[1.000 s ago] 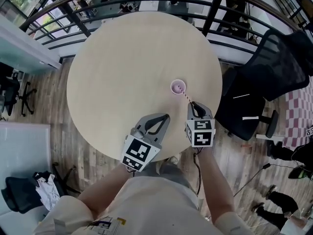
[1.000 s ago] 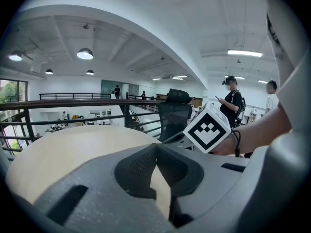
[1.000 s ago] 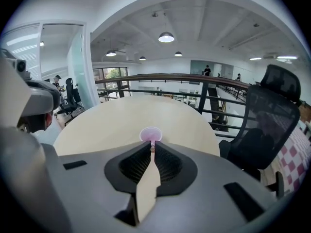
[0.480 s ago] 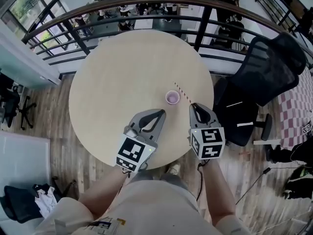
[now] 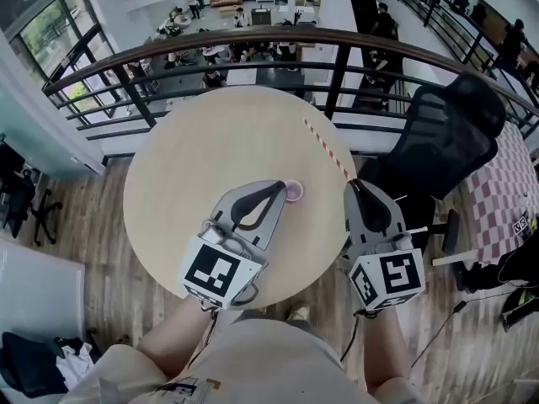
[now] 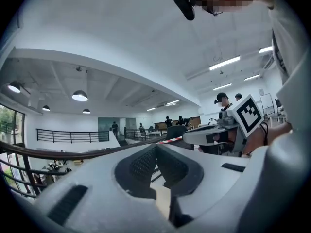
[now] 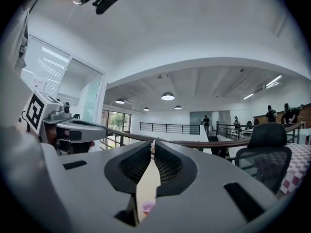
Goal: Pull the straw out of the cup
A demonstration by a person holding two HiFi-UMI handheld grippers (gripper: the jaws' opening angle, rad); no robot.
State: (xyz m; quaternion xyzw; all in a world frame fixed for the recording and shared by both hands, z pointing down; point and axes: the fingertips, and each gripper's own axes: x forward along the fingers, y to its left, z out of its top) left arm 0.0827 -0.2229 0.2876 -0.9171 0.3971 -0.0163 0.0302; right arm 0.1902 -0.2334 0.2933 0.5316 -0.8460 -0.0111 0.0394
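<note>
In the head view, the left hand-held gripper (image 5: 282, 187) covers most of the cup (image 5: 293, 193); only a pink sliver of rim shows beside its tips. The straw's (image 5: 326, 149) lower end disappears between the tips of the right hand-held gripper (image 5: 351, 182). The counter's (image 5: 185, 158) near edge lies hidden under both.

Both your forearms reach forward. Your left tongs (image 5: 282, 186) point level, jaws together and empty; your right tongs (image 5: 351, 182) pinch the straw (image 5: 325, 147).
</note>
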